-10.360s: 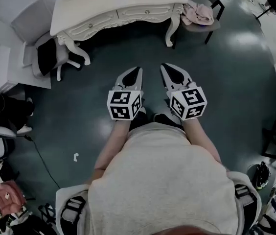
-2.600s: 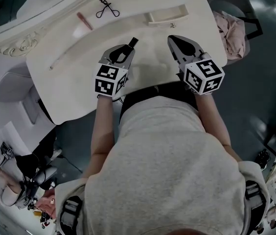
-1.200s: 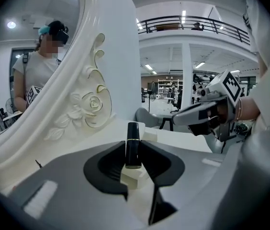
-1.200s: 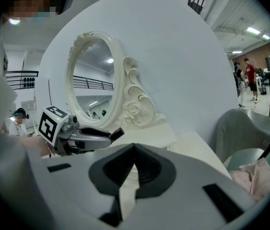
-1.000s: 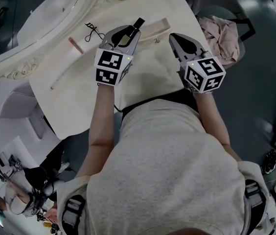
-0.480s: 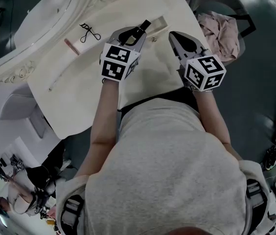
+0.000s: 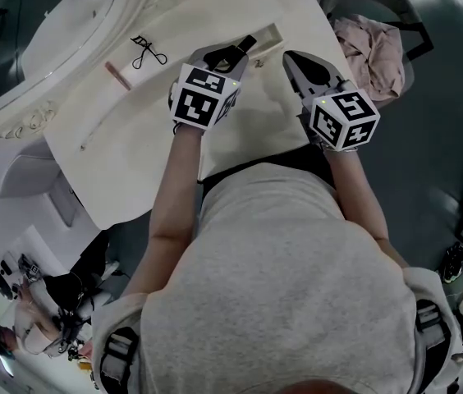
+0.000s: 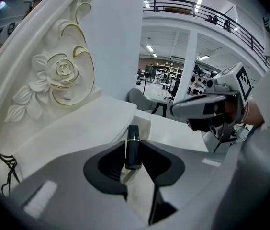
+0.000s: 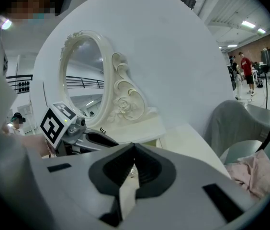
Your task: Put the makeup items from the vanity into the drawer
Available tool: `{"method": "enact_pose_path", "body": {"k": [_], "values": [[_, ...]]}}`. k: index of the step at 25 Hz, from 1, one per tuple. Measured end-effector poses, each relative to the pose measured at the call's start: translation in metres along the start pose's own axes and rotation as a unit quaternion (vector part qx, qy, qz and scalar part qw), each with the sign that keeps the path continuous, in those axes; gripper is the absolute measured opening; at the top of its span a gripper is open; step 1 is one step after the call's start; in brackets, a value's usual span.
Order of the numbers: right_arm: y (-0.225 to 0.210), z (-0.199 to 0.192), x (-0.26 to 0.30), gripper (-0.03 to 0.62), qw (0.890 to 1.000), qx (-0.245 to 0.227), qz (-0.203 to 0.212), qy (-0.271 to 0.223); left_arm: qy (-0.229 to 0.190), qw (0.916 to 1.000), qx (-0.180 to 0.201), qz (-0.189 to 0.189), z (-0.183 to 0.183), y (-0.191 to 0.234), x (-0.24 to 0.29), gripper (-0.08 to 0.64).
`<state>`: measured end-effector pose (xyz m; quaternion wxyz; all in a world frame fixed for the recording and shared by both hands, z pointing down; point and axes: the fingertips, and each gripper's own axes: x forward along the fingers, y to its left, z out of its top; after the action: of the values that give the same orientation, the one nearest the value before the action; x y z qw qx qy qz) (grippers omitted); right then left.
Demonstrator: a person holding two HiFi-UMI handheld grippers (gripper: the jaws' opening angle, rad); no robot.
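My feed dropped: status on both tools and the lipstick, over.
Left tool shut on black lipstick, near the open drawer. Right tool shut, empty. Eyelash curler and pink stick lie on vanity. Nothing seen between lipstick and drawer.

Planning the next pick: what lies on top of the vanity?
An eyelash curler, a pink stick, a thin stick. The left gripper, holding a black tube, and right gripper hide anything beneath them.

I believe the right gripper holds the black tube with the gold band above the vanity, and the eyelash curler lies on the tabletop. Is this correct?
Not quite: the left gripper holds the black tube; the left gripper view shows it between the fingers. The right gripper is shut on nothing. The eyelash curler does lie on the vanity.
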<state>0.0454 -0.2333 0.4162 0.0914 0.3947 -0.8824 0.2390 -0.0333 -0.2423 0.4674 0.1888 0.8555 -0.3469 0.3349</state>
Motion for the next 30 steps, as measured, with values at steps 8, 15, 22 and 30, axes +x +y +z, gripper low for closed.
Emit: {"method": "enact_pose_path", "body": {"k": [8, 15, 22, 30], "values": [[-0.003, -0.005, 0.004, 0.008, 1.000, 0.003, 0.001, 0.009, 0.011, 0.9998, 0.014, 0.006, 0.007, -0.002, 0.012, 0.106], [-0.004, -0.006, 0.008, 0.008, 1.000, 0.007, 0.003, 0.011, 0.006, 0.9998, 0.014, 0.016, 0.008, -0.002, 0.016, 0.106], [-0.001, -0.008, 0.012, 0.008, 1.000, 0.007, 0.007, 0.013, -0.012, 0.9991, 0.026, 0.029, 0.009, -0.003, 0.019, 0.106], [-0.001, -0.007, 0.013, 0.008, 1.000, 0.007, 0.007, 0.012, -0.019, 0.9989, 0.033, 0.028, 0.009, -0.005, 0.018, 0.106]]}}
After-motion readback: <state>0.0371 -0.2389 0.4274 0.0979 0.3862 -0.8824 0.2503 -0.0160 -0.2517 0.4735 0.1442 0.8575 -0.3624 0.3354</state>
